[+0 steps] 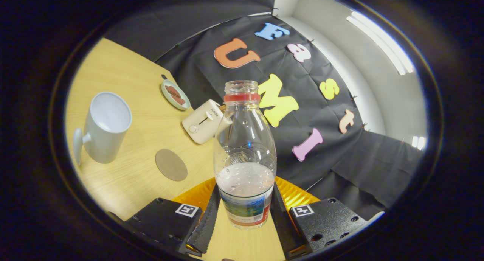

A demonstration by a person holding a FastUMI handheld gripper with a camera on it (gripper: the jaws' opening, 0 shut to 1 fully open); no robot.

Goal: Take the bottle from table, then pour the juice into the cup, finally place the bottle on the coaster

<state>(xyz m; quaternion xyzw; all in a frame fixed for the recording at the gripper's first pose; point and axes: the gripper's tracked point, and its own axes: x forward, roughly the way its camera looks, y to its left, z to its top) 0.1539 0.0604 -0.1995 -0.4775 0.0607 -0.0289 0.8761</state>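
- Clear plastic bottle [245, 155], uncapped, red ring at the neck, pale juice filling roughly the lower third, label band low on the body; standing between the two fingers, seemingly lifted off the worktop [124, 177] and tilted with the view.
- Gripper [245, 212] clamped on the bottle: jaws closed against the labelled lower part, one finger pressing each side.
- White mug [104, 126] off to the left beyond the fingers, mouth open and looking empty, handle on its left side.
- Round brown coaster [171, 164] lying flat between mug and bottle, nearer the fingers than the mug.
- Toaster [202, 121] just behind the bottle; small plate with brown pieces [175, 94] further back.
- Likely step: carrying towards the mug for the pour. Best done keeping the grip firm, bringing the neck over the mug's rim before tipping, then tipping slowly, since the uncapped neck would spill early.
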